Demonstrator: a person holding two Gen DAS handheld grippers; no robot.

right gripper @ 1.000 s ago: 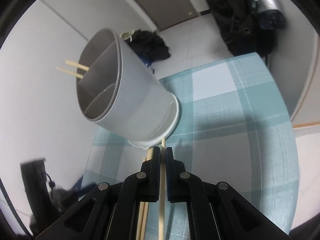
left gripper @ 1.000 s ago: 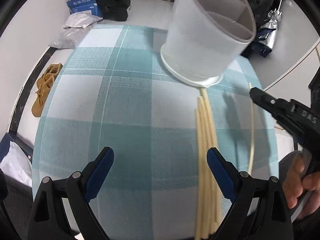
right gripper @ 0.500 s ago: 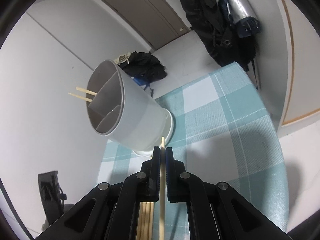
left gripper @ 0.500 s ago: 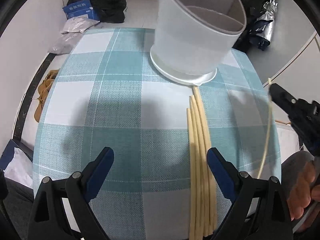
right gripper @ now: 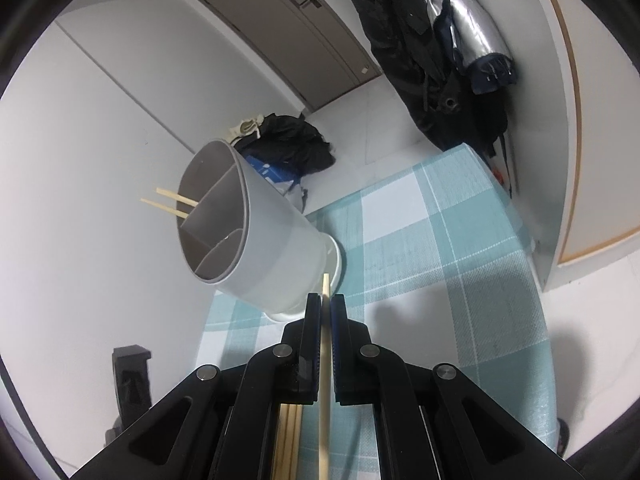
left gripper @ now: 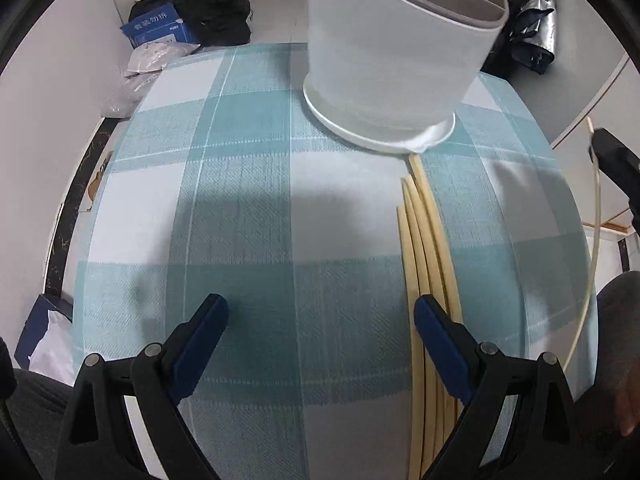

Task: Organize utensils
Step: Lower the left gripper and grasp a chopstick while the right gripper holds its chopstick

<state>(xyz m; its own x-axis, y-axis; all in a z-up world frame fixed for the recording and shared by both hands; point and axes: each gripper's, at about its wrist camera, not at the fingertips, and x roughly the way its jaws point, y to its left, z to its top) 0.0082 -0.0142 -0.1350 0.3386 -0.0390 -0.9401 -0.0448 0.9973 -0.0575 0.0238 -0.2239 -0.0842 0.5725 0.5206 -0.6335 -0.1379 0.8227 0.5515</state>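
Note:
A white utensil holder (left gripper: 396, 52) with inner dividers stands at the far side of the checked table; it also shows in the right wrist view (right gripper: 256, 236), with two chopsticks (right gripper: 172, 204) sticking out of one compartment. Several pale chopsticks (left gripper: 430, 264) lie in a bundle on the cloth, tips at the holder's base. My left gripper (left gripper: 320, 344) is open and empty, low over the near part of the table, its right finger beside the bundle. My right gripper (right gripper: 326, 308) is shut on one chopstick (right gripper: 325, 360), lifted above the table at the right; that chopstick shows in the left wrist view (left gripper: 592, 248).
The round table has a teal and white checked cloth (left gripper: 248, 216). On the floor behind it lie a black bag (left gripper: 212, 4), a blue box (left gripper: 156, 28) and plastic bags (left gripper: 148, 64). A folded silver umbrella (right gripper: 468, 28) and dark coats hang at the right wall.
My right gripper has risen with the chopstick, away from the bundle, and the holder looks farther off in its view. My left gripper has moved a little closer to the holder.

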